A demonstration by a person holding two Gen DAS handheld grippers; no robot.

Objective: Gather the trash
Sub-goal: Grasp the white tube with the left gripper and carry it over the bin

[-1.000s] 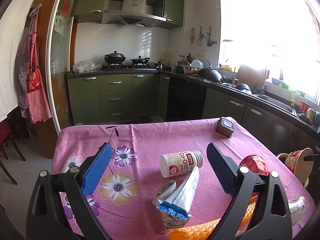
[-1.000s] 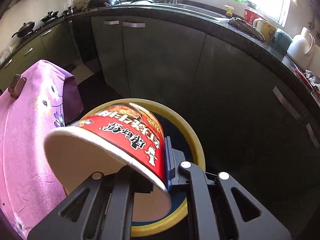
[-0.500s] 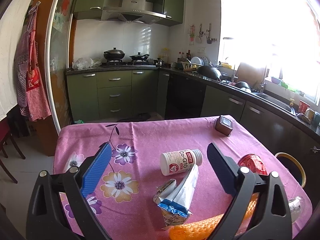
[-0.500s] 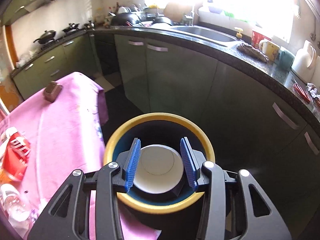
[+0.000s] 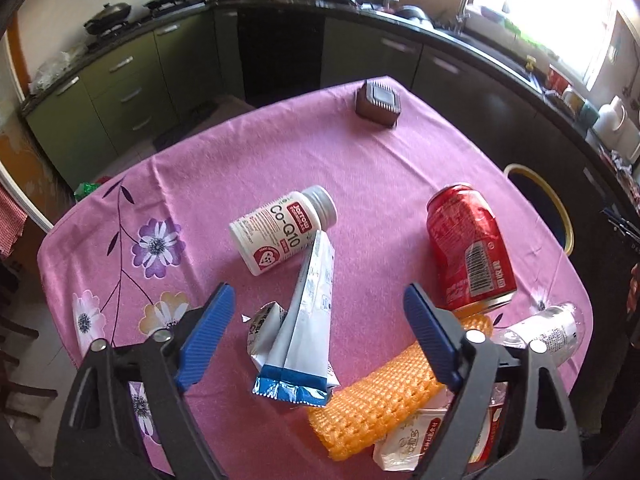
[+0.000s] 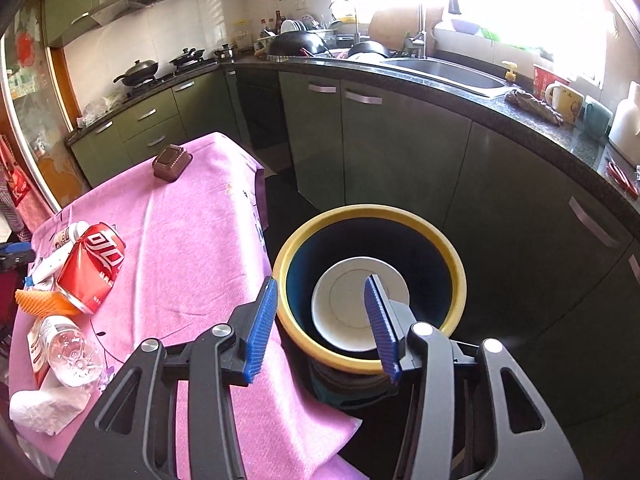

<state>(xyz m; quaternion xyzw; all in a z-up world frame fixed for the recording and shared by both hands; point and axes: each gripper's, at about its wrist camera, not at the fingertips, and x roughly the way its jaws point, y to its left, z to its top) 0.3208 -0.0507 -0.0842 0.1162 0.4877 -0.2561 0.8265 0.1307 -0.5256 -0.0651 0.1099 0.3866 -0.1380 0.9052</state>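
Note:
My left gripper [image 5: 316, 328] is open over the pink table, straddling a flattened white-and-blue tube [image 5: 306, 316] and a crumpled carton [image 5: 262, 326]. A white Co-Q10 bottle [image 5: 280, 232] lies beyond it. A dented red can [image 5: 468, 248], an orange mesh sleeve [image 5: 384, 396], a clear plastic bottle [image 5: 548, 330] and a wrapper [image 5: 412, 436] lie to the right. My right gripper [image 6: 320, 320] is open and empty above the yellow-rimmed bin [image 6: 360, 210], where the noodle cup [image 6: 352, 300] lies. The can [image 6: 90, 268] and bottle [image 6: 68, 348] show at its left.
A brown ridged box [image 5: 378, 102] sits at the table's far edge. A crumpled tissue [image 6: 40, 408] lies near the front corner. The bin [image 5: 560, 208] stands off the table's right side. Green cabinets and a dark counter [image 6: 500, 104] run behind.
My right gripper opened and dropped the noodle cup into the bin, then pulled back up. My left gripper tilted down and moved in over the tube.

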